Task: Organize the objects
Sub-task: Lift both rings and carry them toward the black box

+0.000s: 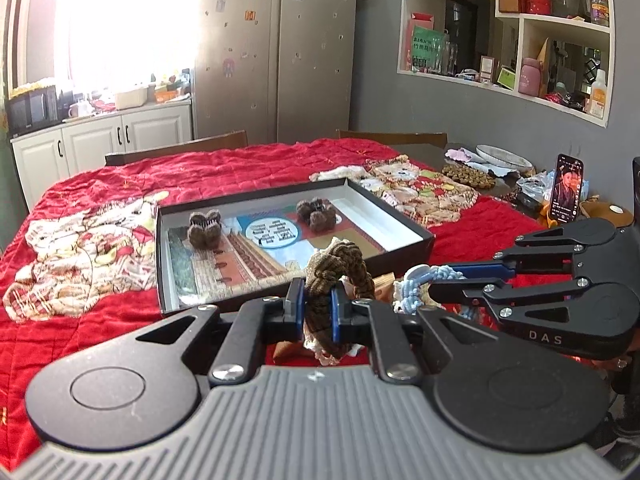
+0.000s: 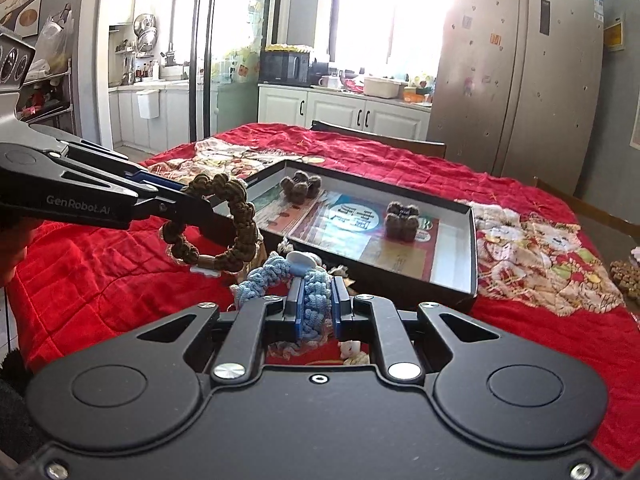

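A red quilted cloth (image 1: 248, 168) with patchwork bears covers the table, and dark wooden chair backs (image 1: 176, 152) stand at its far edge. Behind them a tall steel fridge (image 1: 276, 48) rises beside white cabinets (image 1: 104, 140) holding a black microwave (image 2: 285, 66). Strong daylight floods the window (image 1: 120, 12). A grey wall (image 1: 460, 120) carries a white recessed shelf unit (image 1: 508, 20), crowded with jars and boxes.

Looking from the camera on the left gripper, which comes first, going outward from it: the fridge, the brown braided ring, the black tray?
1. brown braided ring, pinched in the left gripper.
2. black tray, just beyond on the red cloth.
3. fridge, against the far wall.
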Demonstrator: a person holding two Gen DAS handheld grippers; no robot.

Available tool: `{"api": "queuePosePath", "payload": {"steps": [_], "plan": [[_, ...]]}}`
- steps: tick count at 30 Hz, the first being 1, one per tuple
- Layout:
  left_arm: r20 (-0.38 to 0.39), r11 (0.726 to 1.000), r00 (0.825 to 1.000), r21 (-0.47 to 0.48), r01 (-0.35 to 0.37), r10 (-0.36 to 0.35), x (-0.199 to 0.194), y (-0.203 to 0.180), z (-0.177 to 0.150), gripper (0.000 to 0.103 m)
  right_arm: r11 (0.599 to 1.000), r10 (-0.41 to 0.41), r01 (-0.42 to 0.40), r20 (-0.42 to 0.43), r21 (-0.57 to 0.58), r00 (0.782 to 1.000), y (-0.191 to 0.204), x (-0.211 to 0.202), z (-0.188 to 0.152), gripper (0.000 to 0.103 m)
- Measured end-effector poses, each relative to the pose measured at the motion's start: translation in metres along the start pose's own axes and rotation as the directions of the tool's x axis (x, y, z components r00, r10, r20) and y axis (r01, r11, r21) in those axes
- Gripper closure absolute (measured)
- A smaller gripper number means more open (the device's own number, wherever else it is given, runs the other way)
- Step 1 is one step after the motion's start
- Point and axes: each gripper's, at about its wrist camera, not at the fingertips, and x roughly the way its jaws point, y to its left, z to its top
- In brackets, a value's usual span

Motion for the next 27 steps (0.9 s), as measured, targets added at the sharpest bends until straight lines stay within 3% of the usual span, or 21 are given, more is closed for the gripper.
{"api": "queuePosePath", "payload": {"steps": [13,27], "plan": [[0.055,1.0,0.998,-0.009,-0.006,0.006,0.006,0.007,0.027,0.087,0.998,-0.059,0.059,0.067,-0.007,0.996,-0.016,0.003,0.03,0.09],[0.088,0.998,0.994,-0.012,-0.06,0.061,0.039,0.019,0.065,0.087,0.99,-0.139,0.135,0.094,0.045,0.986,-0.055,0.043,0.069,0.09]]}}
